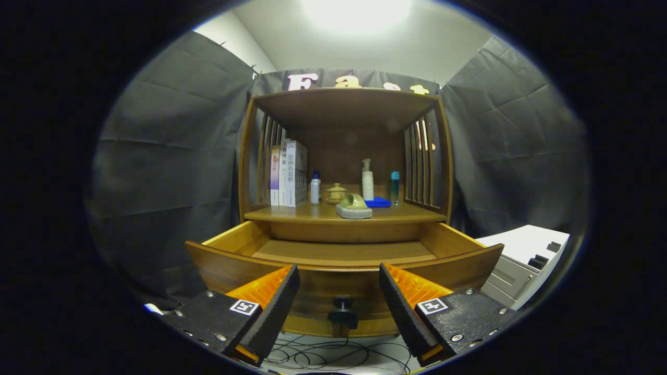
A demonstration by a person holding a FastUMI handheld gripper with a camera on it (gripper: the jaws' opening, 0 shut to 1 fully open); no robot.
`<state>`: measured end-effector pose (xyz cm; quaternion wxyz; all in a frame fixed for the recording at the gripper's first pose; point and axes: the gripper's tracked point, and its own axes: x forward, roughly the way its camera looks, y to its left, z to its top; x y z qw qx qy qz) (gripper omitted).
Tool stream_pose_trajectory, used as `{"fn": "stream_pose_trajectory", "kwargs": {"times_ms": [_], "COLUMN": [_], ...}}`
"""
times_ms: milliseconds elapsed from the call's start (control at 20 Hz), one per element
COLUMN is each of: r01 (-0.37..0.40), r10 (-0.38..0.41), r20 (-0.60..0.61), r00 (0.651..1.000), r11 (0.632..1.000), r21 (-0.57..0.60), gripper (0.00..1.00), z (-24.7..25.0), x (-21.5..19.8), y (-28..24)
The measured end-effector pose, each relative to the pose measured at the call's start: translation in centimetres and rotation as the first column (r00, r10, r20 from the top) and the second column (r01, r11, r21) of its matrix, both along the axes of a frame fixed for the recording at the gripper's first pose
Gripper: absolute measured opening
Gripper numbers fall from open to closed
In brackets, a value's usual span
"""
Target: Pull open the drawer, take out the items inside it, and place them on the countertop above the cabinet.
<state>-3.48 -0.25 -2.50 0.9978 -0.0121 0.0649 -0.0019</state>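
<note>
Hovering level before the pulled-out drawer [341, 250], gripper [338, 297] jaws apart, knob [342, 311] between them

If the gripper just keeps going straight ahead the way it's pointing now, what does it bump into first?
Most likely the drawer front: the open gripper faces it, with the dark knob centred between the fingers. Depth is hard to judge in this view.

Brown wooden drawer [333, 252] with a black knob [342, 311]; beyond the hand-held gripper [338, 291], a blue cloth [379, 202] and grey sponge [353, 212].
</note>
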Motion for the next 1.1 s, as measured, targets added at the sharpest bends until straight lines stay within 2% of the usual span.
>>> {"fn": "stream_pose_trajectory", "kwargs": {"times_ms": [300, 550, 900, 1100], "r01": [0.021, -0.001, 0.049, 0.048], "r10": [-0.018, 0.007, -0.035, -0.036], "r20": [-0.099, -0.155, -0.173, -0.173], "r00": [0.995, 0.988, 0.984, 0.984], "r11": [0.999, 0.999, 0.996, 0.997], "r21": [0.031, 0.038, 0.077, 0.065], "gripper": [0.95, 0.95, 0.94, 0.94], "z": [-3.5, -5.2, -5.9, -5.9], "x": [0.8, 2.4, 3.5, 3.5], "y": [-0.2, 0.9, -0.4, -0.3]}}
